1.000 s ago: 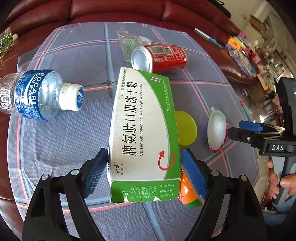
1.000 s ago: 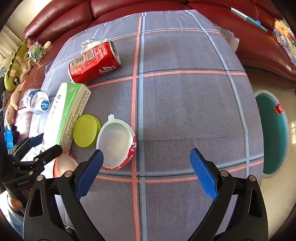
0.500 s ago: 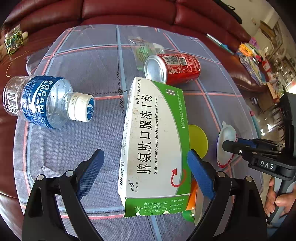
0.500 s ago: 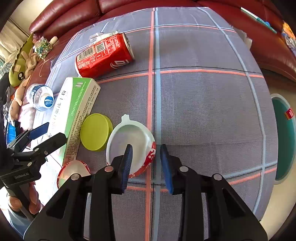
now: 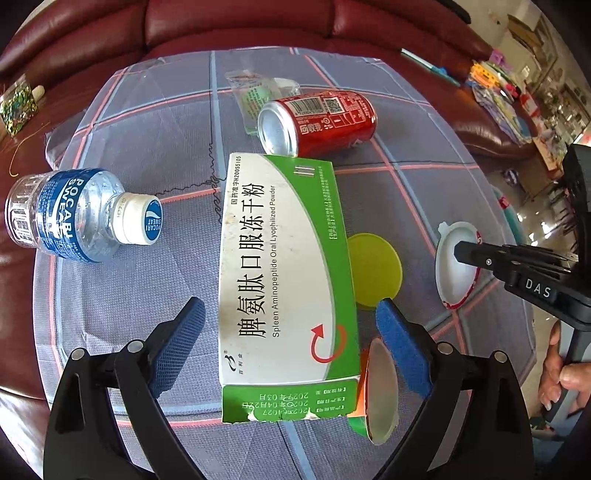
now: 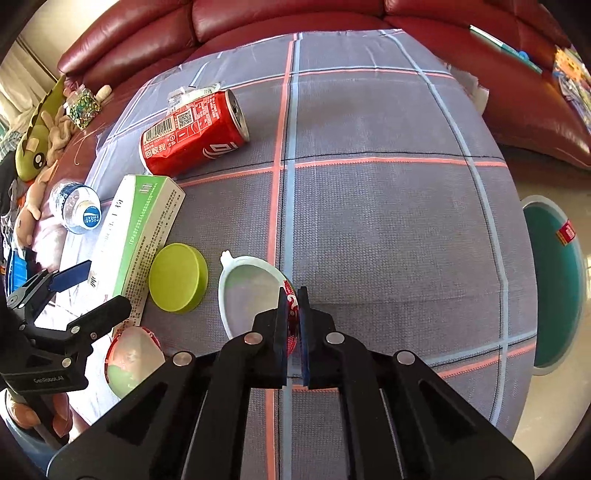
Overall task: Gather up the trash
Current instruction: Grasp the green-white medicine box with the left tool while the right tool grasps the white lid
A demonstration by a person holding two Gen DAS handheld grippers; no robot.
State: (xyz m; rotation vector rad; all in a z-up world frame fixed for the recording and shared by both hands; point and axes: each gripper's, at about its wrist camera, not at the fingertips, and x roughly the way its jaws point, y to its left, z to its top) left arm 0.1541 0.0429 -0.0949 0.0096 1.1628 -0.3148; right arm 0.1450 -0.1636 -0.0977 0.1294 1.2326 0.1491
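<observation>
A grey tablecloth [image 6: 388, 206] with pink and pale blue stripes covers a table in front of a dark red leather sofa [image 6: 280, 14], and a teal bin [image 6: 554, 284] stands on the floor off the table's right edge. Trash lies scattered on the cloth. The largest piece, a green and white medicine box [image 5: 284, 280], lies flat between the widely spread fingers of the left gripper [image 5: 291, 347], which touch nothing. A red soda can [image 5: 317, 122] lies on its side just beyond the box's far end, with a crumpled clear wrapper [image 5: 255, 96] behind it. A clear water bottle [image 5: 74, 214] with a blue label lies on its side to the left of the box. A yellow-green round lid [image 6: 177, 282] sits just to the right of the box, and a small foil-topped cup [image 6: 133, 360] lies tipped over at the box's near corner. The right gripper [image 6: 291, 306] is pinched closed on the red-printed rim of a white plastic lid [image 6: 247, 291], which rests on the cloth beside the yellow-green lid.
</observation>
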